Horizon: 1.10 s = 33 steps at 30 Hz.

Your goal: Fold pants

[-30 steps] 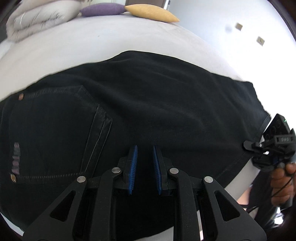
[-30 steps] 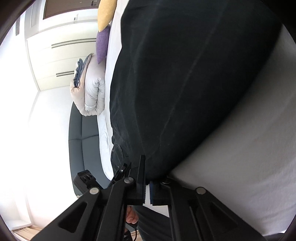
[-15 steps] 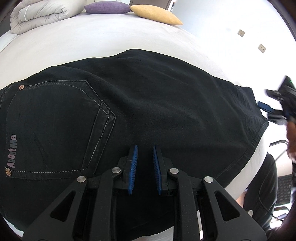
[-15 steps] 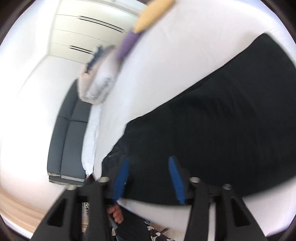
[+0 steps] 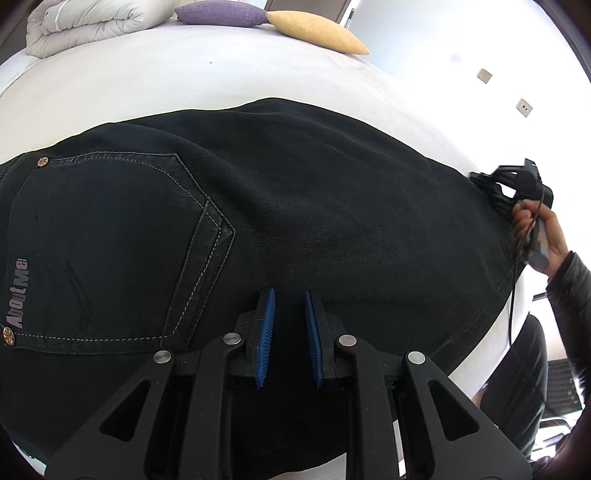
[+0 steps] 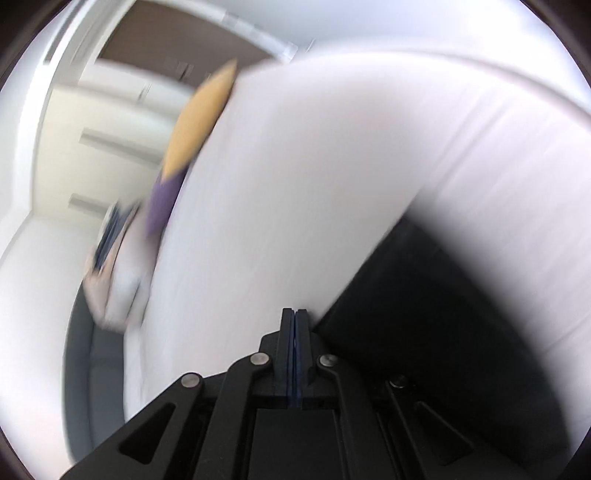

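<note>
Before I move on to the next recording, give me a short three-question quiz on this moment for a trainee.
1. True or false: the black jeans lie with their back pocket hidden underneath.
2. Which cushions lie at the far end of the white bed? A. a purple cushion and a yellow cushion; B. two red ones; C. a single green one.
3. Fill in: the blue pads of the left claw stand slightly ___, with no cloth between them.

Key: 1. False, the stitched pocket faces up. 2. A. 3. apart.
</note>
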Available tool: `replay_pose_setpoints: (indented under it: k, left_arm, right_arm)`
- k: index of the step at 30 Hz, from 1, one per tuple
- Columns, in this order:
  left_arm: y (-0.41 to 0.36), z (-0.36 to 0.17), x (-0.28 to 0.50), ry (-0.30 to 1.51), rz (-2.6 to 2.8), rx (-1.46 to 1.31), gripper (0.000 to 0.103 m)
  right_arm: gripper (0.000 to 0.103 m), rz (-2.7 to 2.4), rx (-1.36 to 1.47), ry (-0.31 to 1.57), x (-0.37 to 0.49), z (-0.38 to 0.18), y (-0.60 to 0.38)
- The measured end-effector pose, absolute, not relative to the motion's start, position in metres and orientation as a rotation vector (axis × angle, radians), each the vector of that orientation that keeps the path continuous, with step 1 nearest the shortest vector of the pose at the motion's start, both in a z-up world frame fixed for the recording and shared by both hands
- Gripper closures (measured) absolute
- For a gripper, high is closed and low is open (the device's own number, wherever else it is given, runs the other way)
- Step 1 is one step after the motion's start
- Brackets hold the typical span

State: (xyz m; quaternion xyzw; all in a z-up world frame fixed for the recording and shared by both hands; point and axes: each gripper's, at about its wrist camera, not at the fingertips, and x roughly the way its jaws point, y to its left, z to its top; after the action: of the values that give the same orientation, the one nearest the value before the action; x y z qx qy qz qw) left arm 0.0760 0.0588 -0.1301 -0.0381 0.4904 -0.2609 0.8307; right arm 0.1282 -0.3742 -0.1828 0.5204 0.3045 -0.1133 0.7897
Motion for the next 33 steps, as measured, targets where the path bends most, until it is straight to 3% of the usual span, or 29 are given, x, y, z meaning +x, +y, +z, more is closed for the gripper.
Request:
replay_pose_setpoints:
  k: [3, 6, 11, 12, 14, 21, 26, 27, 29, 33]
  left_arm:
    - [0.059, -0.131, 0.075, 1.038, -0.551, -0.087, 0.086]
    - [0.058, -0.133, 0.074, 1.035, -0.543, -0.088, 0.086]
    - [0.056, -0.131, 0.071, 1.042, -0.538, -0.071, 0.086]
    - [0.054, -0.129, 0.072, 1.044, -0.536, -0.068, 0.086]
    - [0.052, -0.128, 0.072, 1.046, -0.536, -0.069, 0.086]
    - [0.054, -0.129, 0.074, 1.037, -0.528, -0.097, 0.086]
    - [0.058, -0.13, 0.071, 1.028, -0.529, -0.111, 0.086]
    - [0.06, -0.13, 0.071, 1.024, -0.528, -0.119, 0.086]
    - [0.063, -0.13, 0.069, 1.016, -0.524, -0.133, 0.086]
    - [0.064, -0.123, 0.066, 1.02, -0.495, -0.143, 0.086]
  right_arm:
    - [0.079, -0.138, 1.083, 0.631, 0.111, -0.157, -0.346]
    - [0.079, 0.117, 1.079, 0.71, 0.107, -0.155, -0.267]
    - [0.079, 0.307, 1.049, 0.905, 0.112, -0.198, -0.156]
    - [0.084, 0.282, 1.035, 0.935, 0.116, -0.207, -0.15]
    - [0.103, 0.248, 1.062, 0.931, 0.12, -0.22, -0.165]
    - [0.103, -0.103, 1.157, 0.665, 0.088, -0.218, -0.303]
    - [0.103, -0.379, 1.022, 0.564, 0.058, -0.183, -0.359]
    - [0.096, -0.409, 1.045, 0.542, 0.052, -0.176, -0.363]
    - [0.093, -0.347, 1.093, 0.492, 0.048, -0.164, -0.349]
    - [0.087, 0.022, 1.037, 0.666, 0.1, -0.166, -0.249]
